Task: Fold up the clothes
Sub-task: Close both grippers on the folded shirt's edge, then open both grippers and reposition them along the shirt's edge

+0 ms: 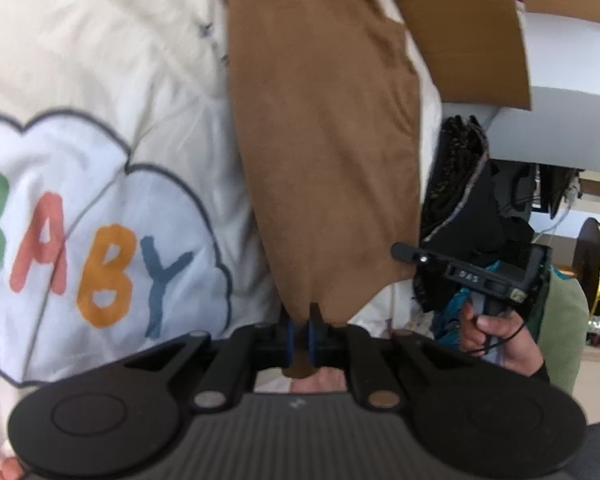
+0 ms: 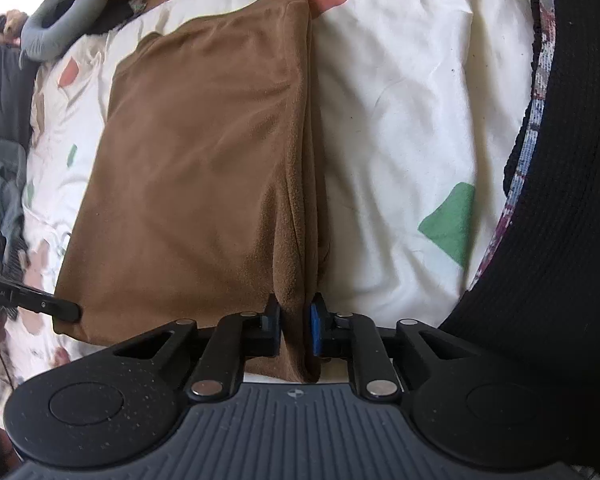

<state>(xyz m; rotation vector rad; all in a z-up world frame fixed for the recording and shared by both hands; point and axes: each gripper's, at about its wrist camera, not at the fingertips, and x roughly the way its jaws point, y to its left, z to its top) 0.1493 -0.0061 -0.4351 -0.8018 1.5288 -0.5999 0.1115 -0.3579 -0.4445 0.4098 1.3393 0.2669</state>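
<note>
We are seeing a plain tan-brown soft fabric garment (image 2: 204, 168) | cream bedsheet (image 2: 412, 112) showing green and coral patches, white cloud print (image 1: 100, 240) spelling BABY in green, coral, orange, blue | black grippers' pads (image 2: 315, 332) showing blue.

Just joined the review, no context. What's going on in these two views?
A person is folding a brown garment with two handheld grippers. The left gripper and the right gripper each have their jaws shut on an edge of it. It lies partly folded on a cream sheet with coloured shapes. A cream cushion printed "BABY" sits beside it in the left wrist view, and a cardboard box is behind.
</note>
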